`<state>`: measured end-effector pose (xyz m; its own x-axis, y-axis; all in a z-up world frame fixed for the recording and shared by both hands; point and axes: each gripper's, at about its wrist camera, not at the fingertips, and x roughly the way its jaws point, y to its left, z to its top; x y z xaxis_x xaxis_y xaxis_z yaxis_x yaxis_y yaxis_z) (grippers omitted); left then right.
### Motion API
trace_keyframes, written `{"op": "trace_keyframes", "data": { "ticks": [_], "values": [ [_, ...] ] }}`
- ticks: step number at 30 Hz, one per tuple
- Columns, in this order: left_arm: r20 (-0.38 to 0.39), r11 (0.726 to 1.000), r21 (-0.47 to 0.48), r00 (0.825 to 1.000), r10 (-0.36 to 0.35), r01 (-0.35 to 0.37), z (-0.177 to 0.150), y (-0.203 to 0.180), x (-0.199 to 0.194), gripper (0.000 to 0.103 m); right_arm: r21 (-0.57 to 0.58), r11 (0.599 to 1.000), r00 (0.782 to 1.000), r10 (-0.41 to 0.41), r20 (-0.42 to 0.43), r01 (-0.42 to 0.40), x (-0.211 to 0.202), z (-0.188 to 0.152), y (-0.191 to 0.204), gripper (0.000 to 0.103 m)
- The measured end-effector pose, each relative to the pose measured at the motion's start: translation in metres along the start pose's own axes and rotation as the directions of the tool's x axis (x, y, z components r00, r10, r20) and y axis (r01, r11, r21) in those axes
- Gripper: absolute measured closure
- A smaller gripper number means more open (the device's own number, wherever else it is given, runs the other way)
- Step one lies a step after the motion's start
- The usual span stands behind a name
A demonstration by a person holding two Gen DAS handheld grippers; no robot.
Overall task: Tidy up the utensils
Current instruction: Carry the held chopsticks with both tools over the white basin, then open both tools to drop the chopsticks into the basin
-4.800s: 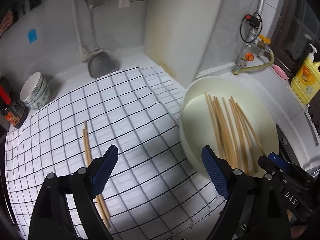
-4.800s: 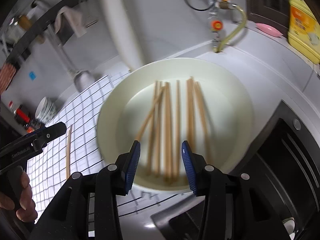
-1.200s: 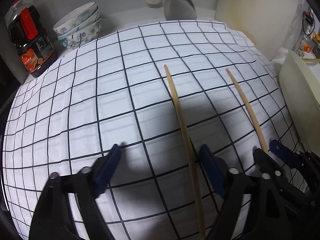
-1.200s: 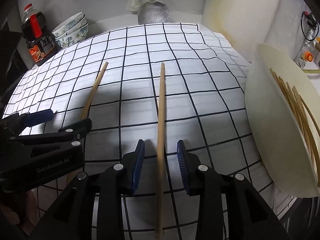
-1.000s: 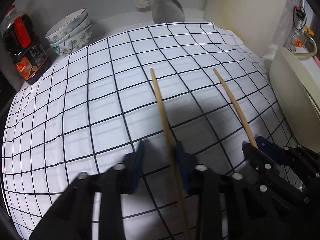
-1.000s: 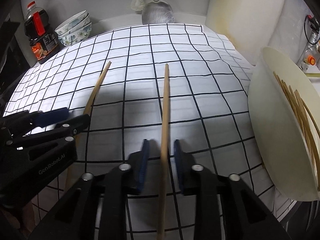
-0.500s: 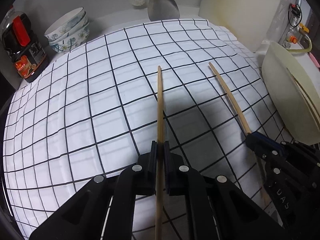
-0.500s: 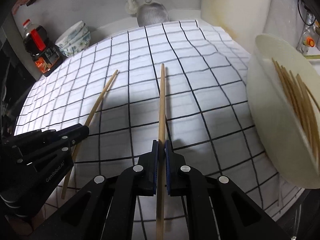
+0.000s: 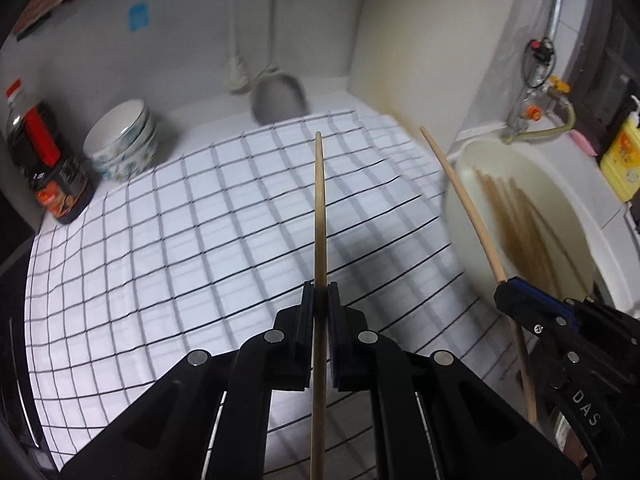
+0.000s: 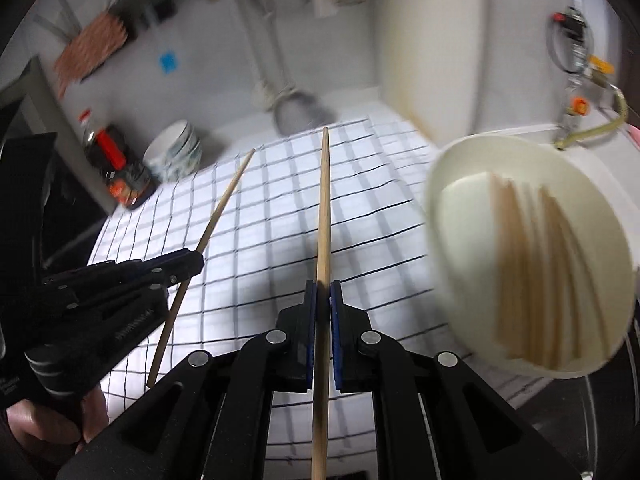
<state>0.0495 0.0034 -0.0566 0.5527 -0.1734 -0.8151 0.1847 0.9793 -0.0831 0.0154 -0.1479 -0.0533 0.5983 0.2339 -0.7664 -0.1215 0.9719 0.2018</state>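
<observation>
The left gripper (image 9: 319, 298) is clamped on a chopstick (image 9: 319, 208), the stick pinched between its blue pads and running straight out ahead over the checked cloth (image 9: 168, 240). The right gripper (image 10: 323, 300) pinches a second chopstick (image 10: 324, 208) the same way — each wrist view shows the other gripper at its edge, also carrying its stick clear of the cloth. A hand (image 10: 44, 428) wraps the left gripper's handle at the lower left of the right wrist view. To the right of the cloth stands a cream basin (image 10: 452, 176) with more chopsticks (image 10: 532, 272) lying in it (blurred, so their count cannot be told). Behind the cloth, by the wall, sit stacked bowls (image 9: 120, 140) and a dark bottle (image 9: 44, 164) with a red label, close together at the left. A spatula (image 9: 278, 98) hangs there too, its blade just at the cloth's back edge. A yellow bottle (image 9: 622, 156) stands at the far right — beyond the basin.
</observation>
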Motion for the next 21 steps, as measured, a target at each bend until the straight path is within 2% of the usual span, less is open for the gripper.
{"op": "trace_keyframes", "data": {
  "ticks": [5,11,15,21],
  "values": [
    [0.020,0.994,0.058,0.995,-0.097,0.096,0.028,-0.059,-0.005,0.096,0.086,0.993,0.996,-0.079,0.041,0.075,-0.036,0.002,-0.060,0.097],
    [-0.040,0.975,0.114,0.982,-0.187,0.190,0.046,-0.128,0.016,0.096,0.184,0.969,0.984,-0.172,0.040,0.162,-0.061,-0.001,-0.134,0.096],
    [-0.092,0.965,0.126,0.972,-0.217,0.228,0.055,-0.164,0.036,0.096,0.220,0.954,0.978,-0.210,0.005,0.204,-0.057,0.001,-0.169,0.096],
    [-0.146,0.962,0.127,0.964,-0.222,0.241,0.060,-0.204,0.064,0.096,0.226,0.951,0.977,-0.209,-0.033,0.211,-0.039,0.006,-0.200,0.096]
  ]
}}
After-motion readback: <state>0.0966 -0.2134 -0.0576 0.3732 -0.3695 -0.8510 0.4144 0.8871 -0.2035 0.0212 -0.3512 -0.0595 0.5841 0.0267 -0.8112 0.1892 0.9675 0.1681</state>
